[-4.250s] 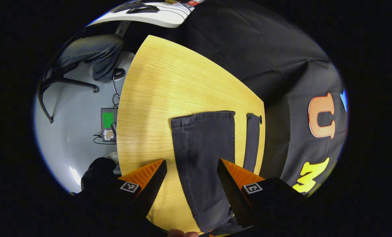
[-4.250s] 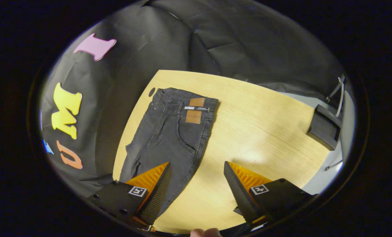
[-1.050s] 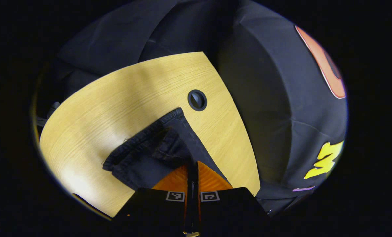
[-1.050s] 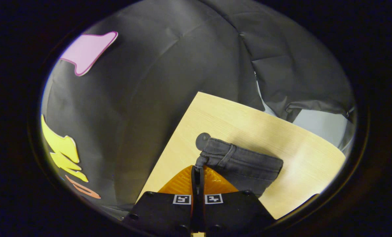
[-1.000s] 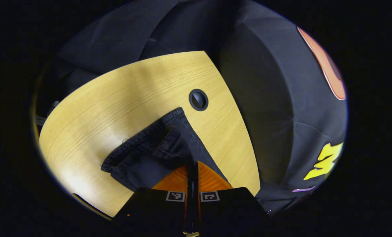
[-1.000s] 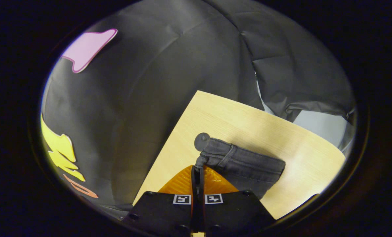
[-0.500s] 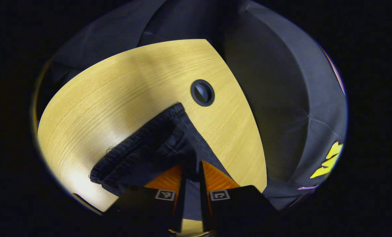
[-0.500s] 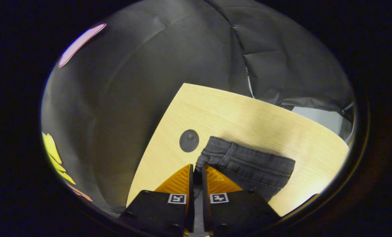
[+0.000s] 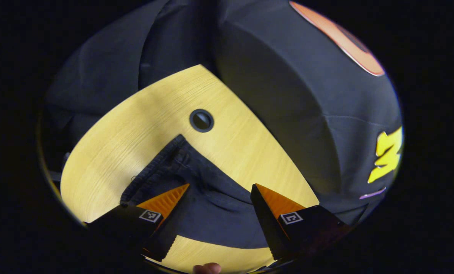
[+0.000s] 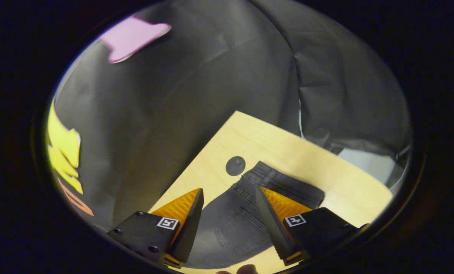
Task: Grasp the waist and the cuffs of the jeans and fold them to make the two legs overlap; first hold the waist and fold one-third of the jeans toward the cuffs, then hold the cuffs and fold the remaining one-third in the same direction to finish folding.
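**Both grippers let go: the leg-over-leg fold is down**

Now that the jeans (image 9: pixel 208 201) lie doubled lengthwise on the bench (image 9: pixel 143 114), one leg over the other, both tools have released them. Half a second ago each was pinched on denim; the left hand-held gripper (image 9: pixel 219 190) now stands with its jaws wide apart above the cuffs, and the right hand-held gripper (image 10: pixel 229 196) is spread just as wide over the waist (image 10: pixel 284 182) and back pocket. To my eye the first fold is done, and the waist third comes next. A round cable grommet (image 10: pixel 235 166) sits just beside the waistband corner. Pale wood grain runs bare around the cloth, with the booth's black drape close behind.
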### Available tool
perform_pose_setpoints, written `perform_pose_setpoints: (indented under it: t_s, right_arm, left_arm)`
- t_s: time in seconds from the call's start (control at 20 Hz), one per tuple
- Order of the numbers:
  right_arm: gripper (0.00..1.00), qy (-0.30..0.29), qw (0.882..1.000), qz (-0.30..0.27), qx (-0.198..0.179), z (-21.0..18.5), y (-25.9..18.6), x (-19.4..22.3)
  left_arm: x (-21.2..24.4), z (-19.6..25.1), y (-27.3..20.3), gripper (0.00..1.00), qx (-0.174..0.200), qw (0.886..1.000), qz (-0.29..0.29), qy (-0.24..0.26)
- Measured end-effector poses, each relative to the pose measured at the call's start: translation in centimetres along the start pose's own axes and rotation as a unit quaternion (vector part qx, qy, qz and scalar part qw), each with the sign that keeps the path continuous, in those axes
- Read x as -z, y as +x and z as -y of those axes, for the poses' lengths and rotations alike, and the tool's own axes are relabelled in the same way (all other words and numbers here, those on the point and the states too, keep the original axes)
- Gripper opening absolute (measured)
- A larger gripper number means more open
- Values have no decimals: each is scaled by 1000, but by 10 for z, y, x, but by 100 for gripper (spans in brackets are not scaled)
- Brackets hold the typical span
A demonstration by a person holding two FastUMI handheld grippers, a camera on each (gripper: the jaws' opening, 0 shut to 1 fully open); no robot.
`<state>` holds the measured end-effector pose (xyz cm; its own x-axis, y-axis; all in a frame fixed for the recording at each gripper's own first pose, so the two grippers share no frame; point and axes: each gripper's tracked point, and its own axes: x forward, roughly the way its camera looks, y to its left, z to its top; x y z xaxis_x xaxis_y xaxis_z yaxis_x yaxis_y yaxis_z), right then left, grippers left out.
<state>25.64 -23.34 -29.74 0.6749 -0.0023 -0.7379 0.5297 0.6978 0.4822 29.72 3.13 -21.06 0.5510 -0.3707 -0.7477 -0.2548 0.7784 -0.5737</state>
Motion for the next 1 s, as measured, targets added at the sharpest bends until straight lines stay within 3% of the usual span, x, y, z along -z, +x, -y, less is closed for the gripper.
perform_pose_setpoints:
  t_s: [0.05, 0.1, 0.15, 0.2, 0.25, 0.3, 0.35, 0.4, 0.45, 0.5, 0.55, 0.6, 0.65, 0.75, 0.85, 1.0]
  right_arm:
    - [86, -41, 999, 15, -3, -5, -19, -1]
    - [77, -78, 996, 30, -12, -12, -42, -1]
    - [77, -114, 992, 46, -21, -23, -69, -2]
    - [88, -147, 987, 62, -33, -33, -93, 0]
    - [86, -174, 981, 80, -42, -38, -119, 1]
    - [86, -197, 974, 99, -52, -45, -141, 2]
    - [94, -215, 968, 113, -60, -50, -163, 5]
    - [87, -227, 963, 126, -68, -51, -178, 12]
    - [87, -237, 959, 137, -78, -50, -194, 17]
    - [87, -246, 954, 149, -81, -46, -208, 22]
    - [95, -250, 951, 164, -75, -39, -223, 28]
    - [89, -259, 947, 176, -70, -33, -238, 35]
    - [96, -271, 943, 183, -60, -24, -251, 44]
    - [97, -286, 939, 183, -51, -7, -282, 70]
    - [97, -289, 941, 171, -41, 6, -286, 94]
    - [93, -276, 949, 149, -28, 32, -280, 109]
  left_arm:
    - [2, 12, -19, 98, 8, 1000, 12, 22]
    - [7, 22, -34, 98, 14, 999, 23, 44]
    - [11, 32, -51, 98, 17, 997, 37, 72]
    - [17, 38, -67, 98, 14, 993, 50, 109]
    - [23, 42, -84, 98, 7, 985, 70, 158]
    - [28, 47, -100, 98, 0, 973, 93, 210]
    - [34, 53, -117, 98, -9, 958, 123, 257]
    - [38, 59, -134, 98, -20, 943, 154, 294]
    - [47, 66, -147, 98, -25, 929, 180, 322]
    - [64, 70, -161, 98, -27, 916, 206, 342]
    - [76, 75, -170, 98, -30, 906, 233, 353]
    - [92, 77, -176, 98, -30, 900, 252, 353]
    - [110, 72, -179, 98, -29, 900, 262, 347]
    - [148, 63, -186, 99, -24, 909, 268, 320]
    - [181, 65, -187, 99, -12, 915, 264, 305]
    - [195, 66, -183, 99, -14, 918, 264, 294]
